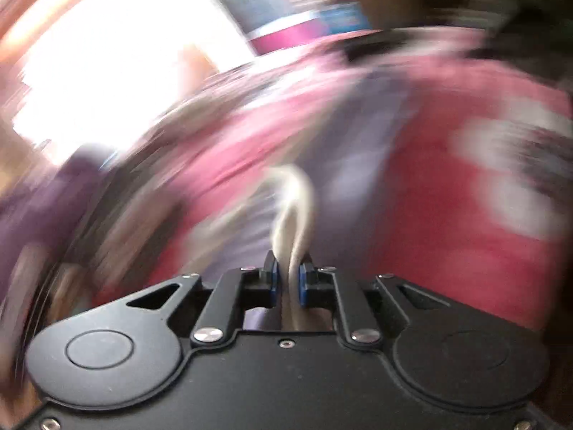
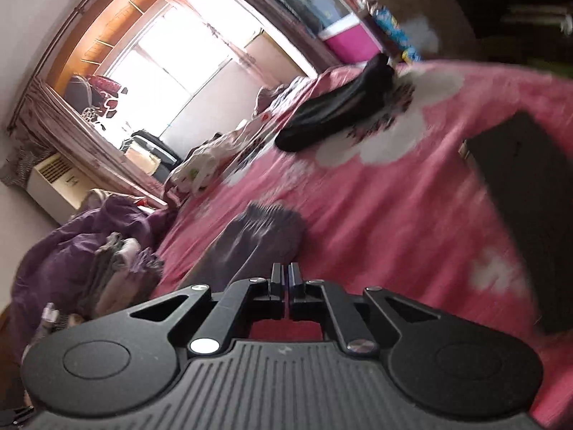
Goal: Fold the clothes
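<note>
Left tool (image 1: 287, 279) pinching pale cloth (image 1: 293, 208), right tool (image 2: 285, 286) closed empty, black garment (image 2: 336, 107) on pink bedspread (image 2: 412, 197) beyond

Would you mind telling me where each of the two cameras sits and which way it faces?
Left wrist: on the left gripper, facing along its fingers at a blurred pink bedspread; jaws pinch pale fabric.
Right wrist: on the right gripper, tilted, facing across the bed to the window; jaws closed on nothing visible, with a grey-purple garment, black garment and purple clothes pile ahead.
Shared: the pink bedspread, magenta box.
</note>
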{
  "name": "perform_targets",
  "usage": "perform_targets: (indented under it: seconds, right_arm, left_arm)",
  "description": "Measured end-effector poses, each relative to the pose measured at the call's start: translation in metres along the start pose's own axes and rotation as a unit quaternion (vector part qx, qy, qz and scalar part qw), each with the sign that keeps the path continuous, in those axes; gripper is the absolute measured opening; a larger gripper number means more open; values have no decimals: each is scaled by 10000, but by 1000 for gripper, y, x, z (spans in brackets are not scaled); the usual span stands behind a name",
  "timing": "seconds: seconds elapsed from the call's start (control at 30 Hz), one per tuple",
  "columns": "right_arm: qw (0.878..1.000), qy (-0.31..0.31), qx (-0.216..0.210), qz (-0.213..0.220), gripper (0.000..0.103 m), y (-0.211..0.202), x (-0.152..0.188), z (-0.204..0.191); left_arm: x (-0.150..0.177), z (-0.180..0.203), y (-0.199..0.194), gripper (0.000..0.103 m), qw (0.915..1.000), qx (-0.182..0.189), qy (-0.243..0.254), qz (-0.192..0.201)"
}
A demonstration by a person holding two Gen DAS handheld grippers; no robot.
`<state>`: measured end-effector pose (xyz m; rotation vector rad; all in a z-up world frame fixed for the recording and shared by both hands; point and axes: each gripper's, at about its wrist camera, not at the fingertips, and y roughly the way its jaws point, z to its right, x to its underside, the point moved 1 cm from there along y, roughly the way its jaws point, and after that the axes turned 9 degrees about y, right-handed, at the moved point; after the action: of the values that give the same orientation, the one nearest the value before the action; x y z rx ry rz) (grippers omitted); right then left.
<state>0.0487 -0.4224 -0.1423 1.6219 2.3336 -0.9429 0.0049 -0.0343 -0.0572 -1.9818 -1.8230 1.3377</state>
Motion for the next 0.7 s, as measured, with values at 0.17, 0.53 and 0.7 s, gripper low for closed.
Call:
perform_targets:
  seconds: [0.17,0.53,0.7]
  right_arm:
    - [9993,138,-113,-342,9,10,16,-2]
    - [9964,645,-411,-371,42,20,12,-9]
    - [9975,340,-442,-436,48,50,-6,-46]
  left_arm:
    - [19,78,-15,9,9463,1313,2931,-362]
    - [65,56,15,9,9405,744,3043,-1313]
    - [65,52,20,9,9474,686,2860,-1259]
